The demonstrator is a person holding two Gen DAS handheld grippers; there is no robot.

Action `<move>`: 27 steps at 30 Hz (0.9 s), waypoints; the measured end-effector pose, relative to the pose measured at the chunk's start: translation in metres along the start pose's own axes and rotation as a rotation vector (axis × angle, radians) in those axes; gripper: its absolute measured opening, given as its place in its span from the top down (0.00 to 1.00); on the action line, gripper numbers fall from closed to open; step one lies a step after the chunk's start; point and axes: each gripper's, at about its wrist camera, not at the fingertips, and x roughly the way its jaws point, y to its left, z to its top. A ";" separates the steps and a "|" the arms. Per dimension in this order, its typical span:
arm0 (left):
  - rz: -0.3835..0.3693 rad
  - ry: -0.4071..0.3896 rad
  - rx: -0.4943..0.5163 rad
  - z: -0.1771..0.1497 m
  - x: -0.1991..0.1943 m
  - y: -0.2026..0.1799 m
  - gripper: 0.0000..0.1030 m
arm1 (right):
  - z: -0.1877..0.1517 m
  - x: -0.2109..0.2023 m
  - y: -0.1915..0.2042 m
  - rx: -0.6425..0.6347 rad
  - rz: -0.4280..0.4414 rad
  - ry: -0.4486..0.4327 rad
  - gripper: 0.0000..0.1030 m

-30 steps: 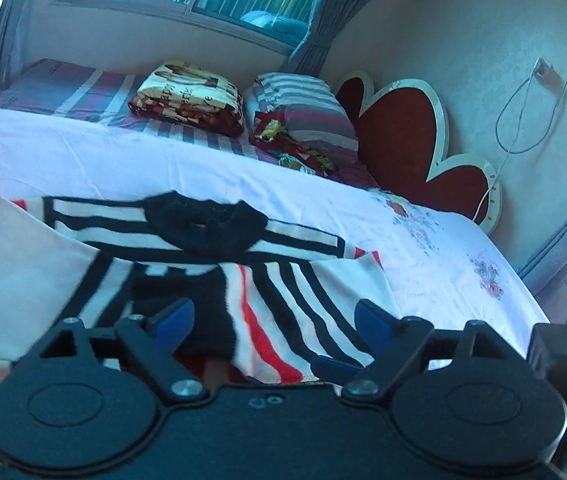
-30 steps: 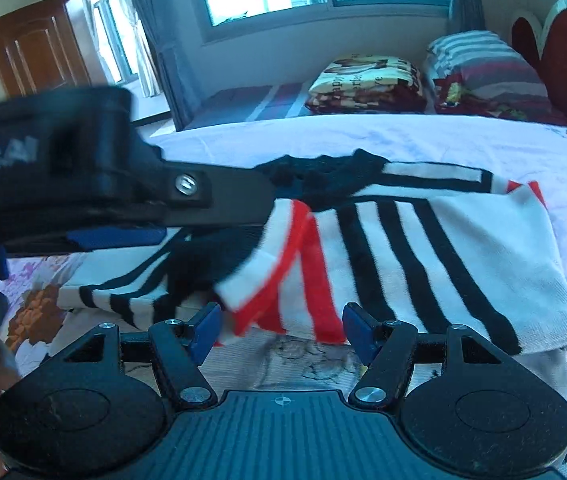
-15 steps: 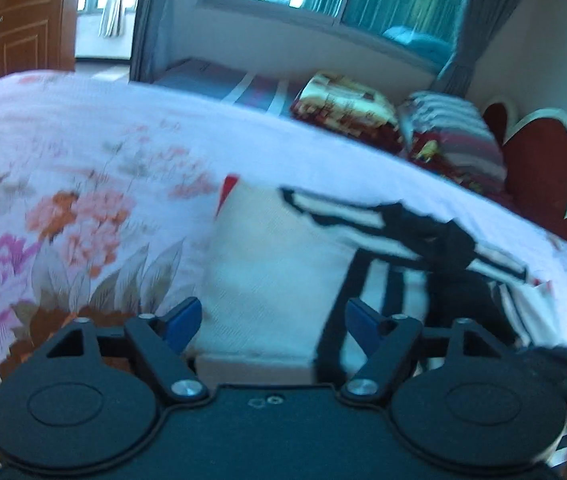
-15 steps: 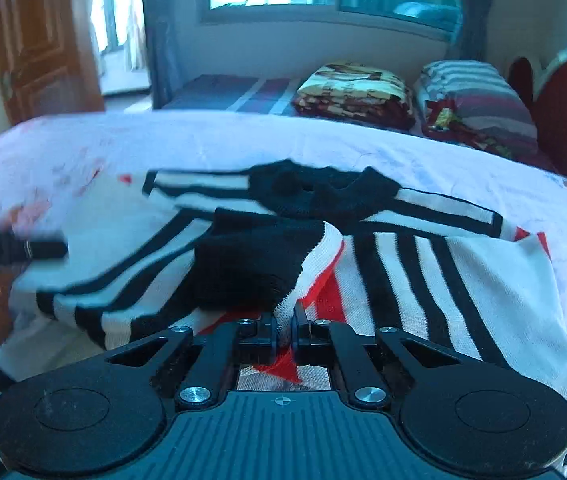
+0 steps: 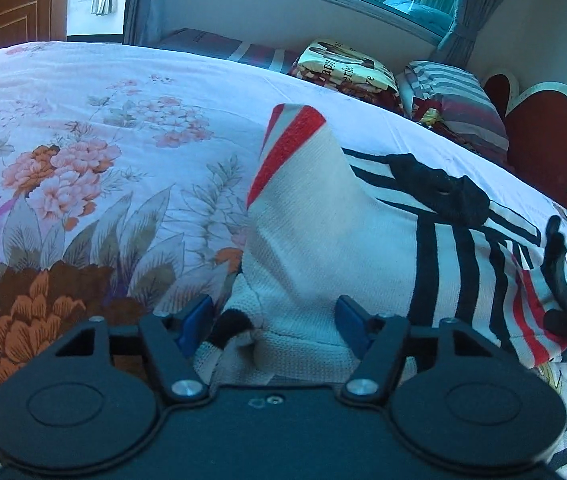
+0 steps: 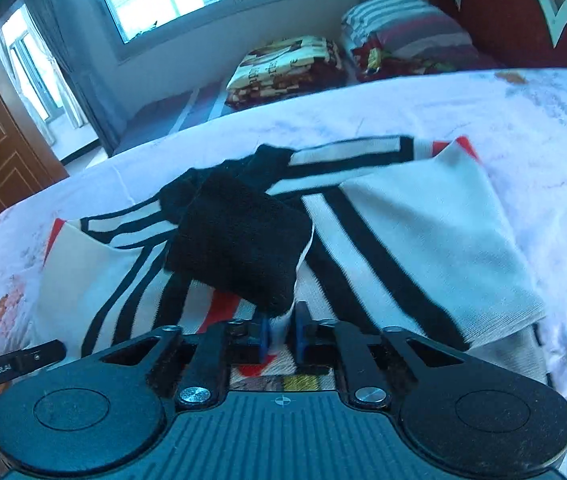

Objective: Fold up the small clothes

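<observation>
A small white sweater [image 5: 363, 248] with black and red stripes and a black collar [image 5: 439, 196] lies on the flowered bedsheet [image 5: 83, 140]. My left gripper [image 5: 273, 326] is open, its blue pads either side of the bunched left edge of the sweater, whose red-striped corner stands up. My right gripper [image 6: 281, 334] is shut on the sweater's black sleeve cuff [image 6: 239, 248], held just above the sweater body [image 6: 423, 240]. The right gripper's fingers show at the right edge of the left wrist view [image 5: 559, 280].
Folded blankets and striped pillows [image 5: 395, 80] are stacked at the far side of the bed. A red heart-shaped headboard [image 5: 539, 136] stands on the right. A wooden door [image 5: 7, 4] is at far left, a window behind.
My left gripper moved in on the sweater's left edge, which now bunches between its pads with a corner lifted. My right gripper shut on the black cuff and raised it.
</observation>
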 end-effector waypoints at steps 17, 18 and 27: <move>-0.005 -0.009 -0.010 0.000 -0.003 -0.001 0.40 | 0.005 -0.002 -0.032 0.008 -0.043 -0.029 0.94; -0.004 -0.011 -0.012 0.000 -0.003 -0.002 0.40 | 0.007 -0.006 -0.027 -0.037 -0.042 -0.064 0.95; 0.008 -0.015 -0.007 0.001 0.003 -0.008 0.39 | -0.006 0.014 -0.051 -0.067 -0.091 -0.010 0.95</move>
